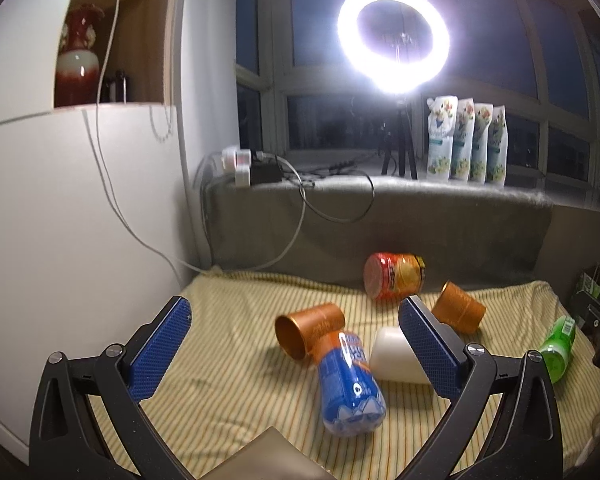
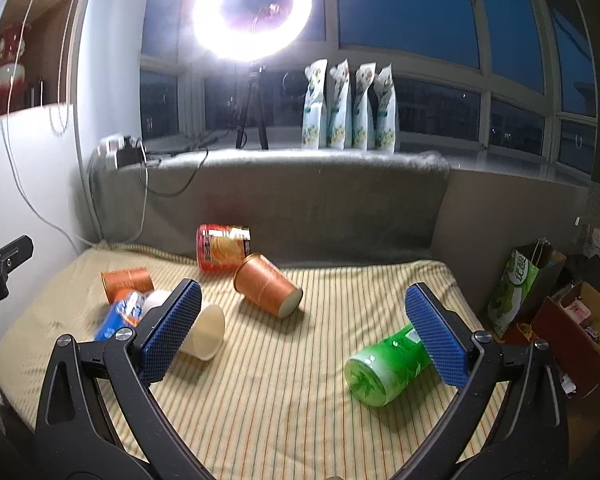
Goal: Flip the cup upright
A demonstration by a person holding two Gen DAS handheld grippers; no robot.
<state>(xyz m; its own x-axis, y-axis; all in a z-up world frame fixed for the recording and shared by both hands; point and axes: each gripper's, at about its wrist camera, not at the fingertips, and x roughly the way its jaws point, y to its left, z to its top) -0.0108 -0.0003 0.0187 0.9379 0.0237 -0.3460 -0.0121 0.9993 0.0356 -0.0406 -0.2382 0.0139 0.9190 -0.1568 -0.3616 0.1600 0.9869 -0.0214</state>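
Now, we have more than one cup down on its side here, and the task does not say which. The white cup (image 2: 204, 330) lies on the striped cloth (image 2: 280, 400), its long axis running from its base beside the blue bottle (image 2: 120, 314) out to its open mouth, which faces away from that bottle. In the right wrist view it sits right against the inner finger of our right hand-held gripper (image 2: 300, 336), whose jaws are spread wide with nothing in them. In the left wrist view the same white cup (image 1: 396, 356) shows just beyond the blue bottle (image 1: 350, 384), partly behind one finger of our left hand-held gripper (image 1: 296, 348), also released and empty. An orange cup (image 1: 310, 330) touches the bottle's far end, mouth toward us; another orange cup (image 2: 268, 285) lies farther off, near the red can (image 2: 222, 246). We judge the white cup nearest both, slightly off-centre for each.
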